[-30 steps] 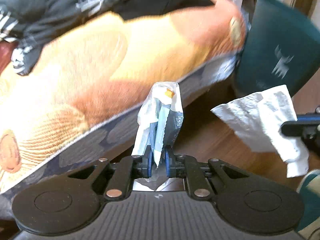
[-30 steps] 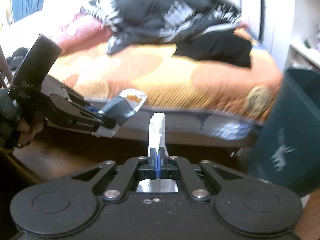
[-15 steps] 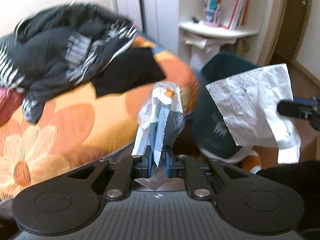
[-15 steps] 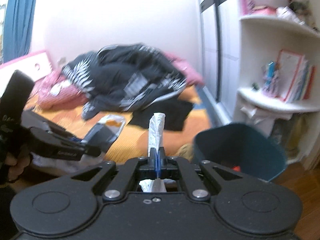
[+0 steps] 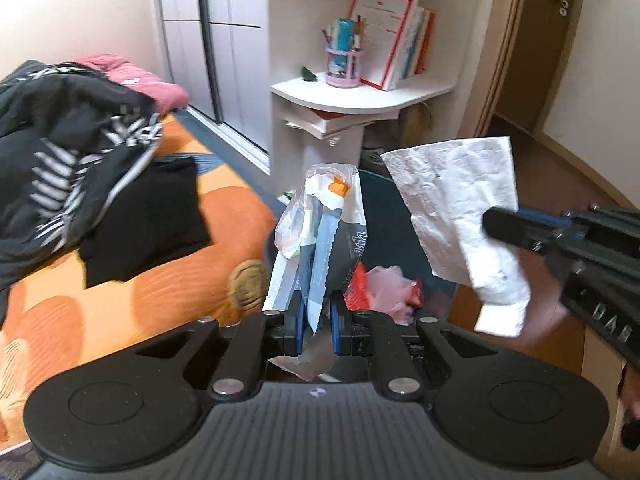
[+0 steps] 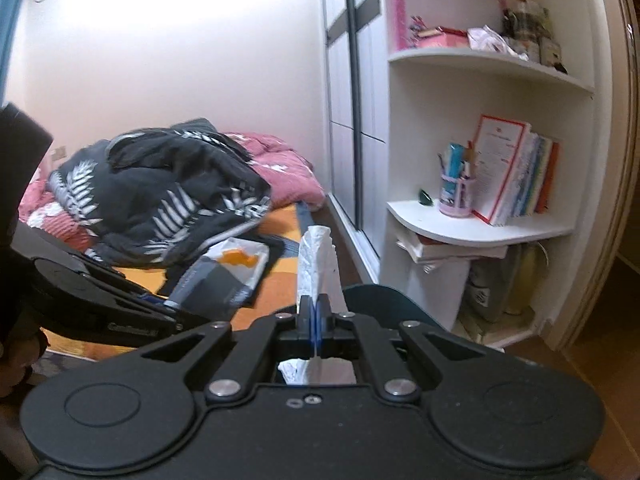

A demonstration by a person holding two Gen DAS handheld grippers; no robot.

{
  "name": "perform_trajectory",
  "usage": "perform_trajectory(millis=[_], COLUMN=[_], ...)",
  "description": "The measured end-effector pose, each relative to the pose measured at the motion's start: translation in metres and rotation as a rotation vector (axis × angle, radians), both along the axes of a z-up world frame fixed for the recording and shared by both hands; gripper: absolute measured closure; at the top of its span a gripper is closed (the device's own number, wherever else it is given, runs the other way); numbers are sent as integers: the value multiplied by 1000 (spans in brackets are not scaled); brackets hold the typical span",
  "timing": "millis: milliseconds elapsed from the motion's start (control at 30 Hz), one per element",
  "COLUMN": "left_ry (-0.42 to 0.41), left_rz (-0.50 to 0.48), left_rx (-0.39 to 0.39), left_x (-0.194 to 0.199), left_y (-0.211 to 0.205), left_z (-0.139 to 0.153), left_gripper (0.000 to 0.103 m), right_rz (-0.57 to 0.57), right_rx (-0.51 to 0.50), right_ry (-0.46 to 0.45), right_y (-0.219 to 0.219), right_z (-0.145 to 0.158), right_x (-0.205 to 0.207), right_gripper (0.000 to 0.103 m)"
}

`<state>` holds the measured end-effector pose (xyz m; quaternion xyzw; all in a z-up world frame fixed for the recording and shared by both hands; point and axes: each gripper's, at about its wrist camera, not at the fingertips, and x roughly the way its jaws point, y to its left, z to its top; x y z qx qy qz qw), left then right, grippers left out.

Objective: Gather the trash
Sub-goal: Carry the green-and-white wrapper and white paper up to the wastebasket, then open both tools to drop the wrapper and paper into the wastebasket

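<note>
My left gripper [image 5: 315, 314] is shut on a grey and white snack wrapper [image 5: 320, 240] with an orange patch, held upright. My right gripper [image 6: 315, 312] is shut on a white paper tissue [image 6: 316, 264], also seen in the left wrist view [image 5: 460, 216]. A dark teal trash bin [image 5: 384, 216] stands just beyond both, with red and pink trash [image 5: 384, 288] inside. In the right wrist view only the bin's rim [image 6: 380, 294] shows, and the wrapper [image 6: 224, 276] hangs in the left gripper [image 6: 176, 312] to the left.
A bed with an orange cover [image 5: 120, 300] and dark clothes [image 5: 72, 160] is at left. A white corner shelf [image 5: 360, 92] with books and a pen cup stands behind the bin. A brown door [image 5: 560, 40] is at the far right.
Both grippers have risen and swung right from the bed side toward the bin, each still holding its trash. The bin's inside has come into view.
</note>
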<state>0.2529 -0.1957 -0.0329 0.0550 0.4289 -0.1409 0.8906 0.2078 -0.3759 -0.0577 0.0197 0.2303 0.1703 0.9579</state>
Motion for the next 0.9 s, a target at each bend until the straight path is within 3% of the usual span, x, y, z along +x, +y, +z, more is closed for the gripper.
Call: perform_trajectory(millis=[367, 667, 900], left_ry=[150, 249, 298], left_rz=[-17, -58, -92], left_rx=[2, 12, 27], left_x=[78, 104, 109], left_y=[-46, -70, -81], left_z=[-60, -103, -117], left_gripper=[91, 90, 90], right_rz=[-47, -55, -75], right_rx=[-10, -24, -13], right_ry=[168, 347, 406], right_y=[-13, -17, -22], right_z=[-55, -99, -110], right_x=[58, 83, 81], right_gripper=[102, 102, 85])
